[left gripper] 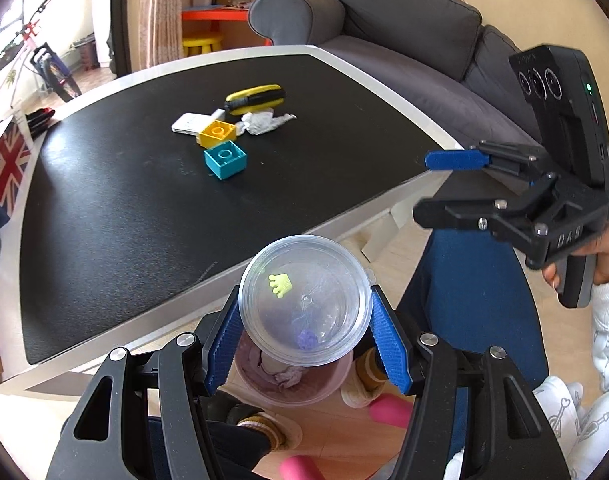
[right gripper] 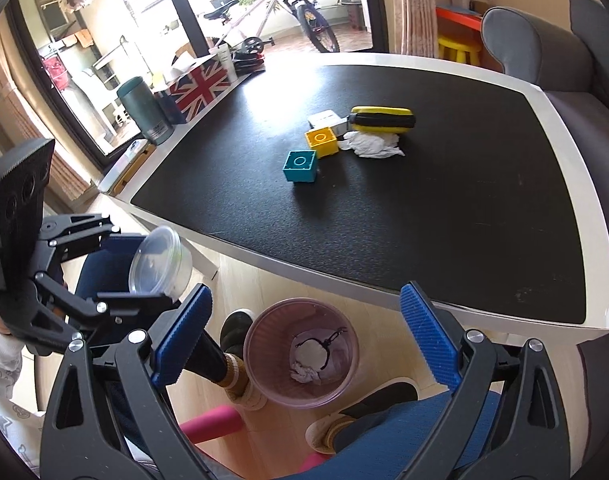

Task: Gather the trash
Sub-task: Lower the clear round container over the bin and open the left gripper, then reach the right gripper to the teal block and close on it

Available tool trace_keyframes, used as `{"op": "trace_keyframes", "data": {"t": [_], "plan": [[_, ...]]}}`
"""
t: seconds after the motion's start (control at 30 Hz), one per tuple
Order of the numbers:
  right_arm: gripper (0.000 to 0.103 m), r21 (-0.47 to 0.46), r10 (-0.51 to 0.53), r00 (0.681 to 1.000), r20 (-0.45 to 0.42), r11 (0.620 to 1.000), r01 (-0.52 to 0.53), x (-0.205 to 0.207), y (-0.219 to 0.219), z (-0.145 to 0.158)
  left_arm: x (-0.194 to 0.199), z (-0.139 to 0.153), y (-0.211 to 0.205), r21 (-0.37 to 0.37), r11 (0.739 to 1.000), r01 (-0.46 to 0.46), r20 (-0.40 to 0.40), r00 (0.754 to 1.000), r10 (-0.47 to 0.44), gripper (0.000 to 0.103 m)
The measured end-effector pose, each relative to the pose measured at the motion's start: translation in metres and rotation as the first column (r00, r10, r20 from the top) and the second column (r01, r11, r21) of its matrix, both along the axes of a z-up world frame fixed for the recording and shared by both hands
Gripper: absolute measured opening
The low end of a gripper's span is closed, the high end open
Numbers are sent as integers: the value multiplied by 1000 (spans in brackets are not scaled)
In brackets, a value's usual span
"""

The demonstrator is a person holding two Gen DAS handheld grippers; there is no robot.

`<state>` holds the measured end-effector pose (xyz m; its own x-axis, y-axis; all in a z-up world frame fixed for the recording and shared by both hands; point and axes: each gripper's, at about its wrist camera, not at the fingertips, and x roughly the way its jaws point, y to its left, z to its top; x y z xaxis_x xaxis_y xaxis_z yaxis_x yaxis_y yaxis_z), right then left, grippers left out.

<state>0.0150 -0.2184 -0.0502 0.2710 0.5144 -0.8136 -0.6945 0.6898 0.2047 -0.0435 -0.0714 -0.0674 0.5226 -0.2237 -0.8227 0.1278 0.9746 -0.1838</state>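
Below table edge, pink bin (right gripper: 300, 352); left hand-held gripper (left gripper: 304, 344) clamps clear cup (left gripper: 304, 300); right hand-held gripper (right gripper: 304, 344) opening, empty.

A black-topped surface with a white rim (right gripper: 564, 128) fills the middle of both views. A grey fabric sofa (left gripper: 404, 28) sits at upper right. Pale wooden floor (right gripper: 232, 280) shows below. At upper left, bright daylight floods through a large dark-framed glass door (right gripper: 184, 12), with a white bicycle (right gripper: 272, 4) beyond. A yellow plastic stool (left gripper: 202, 43) stands beside a beige wall.
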Motion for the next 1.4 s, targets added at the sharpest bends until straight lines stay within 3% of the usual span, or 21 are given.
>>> {"op": "trace_keyframes", "data": {"t": [0.17, 0.2, 0.23, 0.27, 1.4], "plan": [[94, 9, -16, 1000, 6, 1000, 16, 5, -5, 3, 1, -3, -7, -10, 1000, 23, -18, 1000, -23, 63], [94, 10, -17, 1000, 7, 1000, 17, 5, -6, 3, 1, -4, -7, -9, 1000, 24, -18, 1000, -24, 71], [94, 11, -17, 1000, 8, 1000, 17, 5, -6, 4, 1, -3, -7, -7, 1000, 18, -5, 1000, -18, 93], [94, 12, -18, 1000, 9, 1000, 18, 5, -6, 4, 0, -1, -7, -11, 1000, 15, 12, 1000, -15, 95], [95, 4, 14, 1000, 8, 1000, -14, 18, 20, 4, 3, 15, 38, 10, 992, -124, 62, 990, 124, 96]]}}
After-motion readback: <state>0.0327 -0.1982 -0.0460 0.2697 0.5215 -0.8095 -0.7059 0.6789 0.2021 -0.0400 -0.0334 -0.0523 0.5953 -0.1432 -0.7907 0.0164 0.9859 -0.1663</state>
